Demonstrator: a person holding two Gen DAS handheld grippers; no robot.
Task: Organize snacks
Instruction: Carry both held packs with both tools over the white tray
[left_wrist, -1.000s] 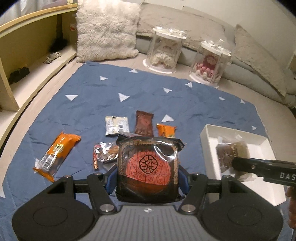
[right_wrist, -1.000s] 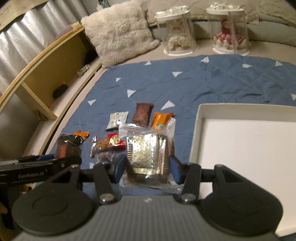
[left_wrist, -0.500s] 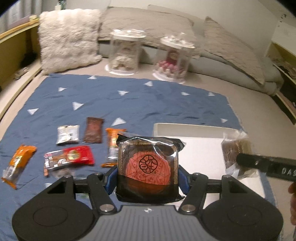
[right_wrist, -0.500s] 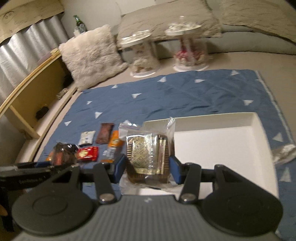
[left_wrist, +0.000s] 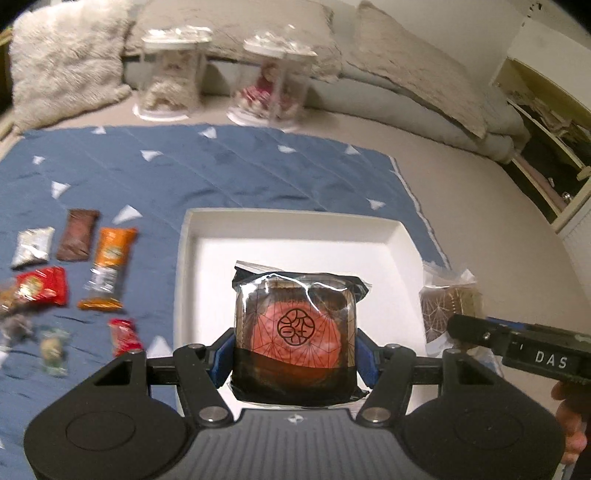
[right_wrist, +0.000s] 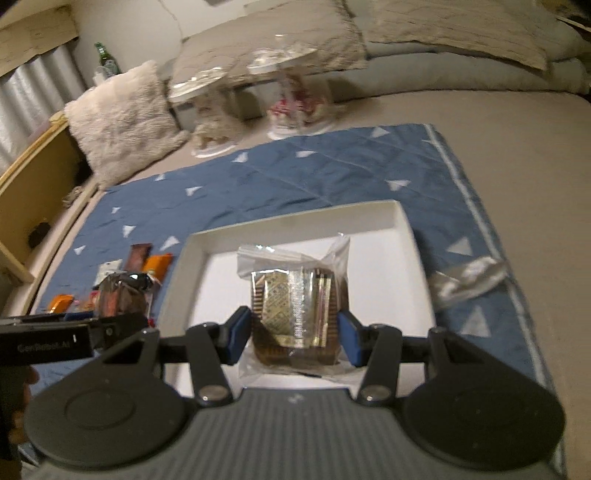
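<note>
Left gripper (left_wrist: 295, 345): clamped on red pastry (left_wrist: 295, 328), held upright over near half of white tray (left_wrist: 295, 229), printed face toward camera, roughly square so no clear long axis.
Right gripper (right_wrist: 295, 332): pads just beside gold pastry (right_wrist: 295, 310) in clear bag, small gaps visible either side; contact cannot be told. Pack upright over tray's near half.
Tray: on blue quilt (left_wrist: 221, 166) near its right edge; floor bare toward far rim.
Loose snacks off tray's left edge: orange bar (left_wrist: 109, 266), brown bar (left_wrist: 78, 240), silver pack (left_wrist: 33, 247), red pack (left_wrist: 42, 286); bars' long axes toward far edge.
Silver wrapper (right_wrist: 469, 282) at quilt's right edge.
</note>
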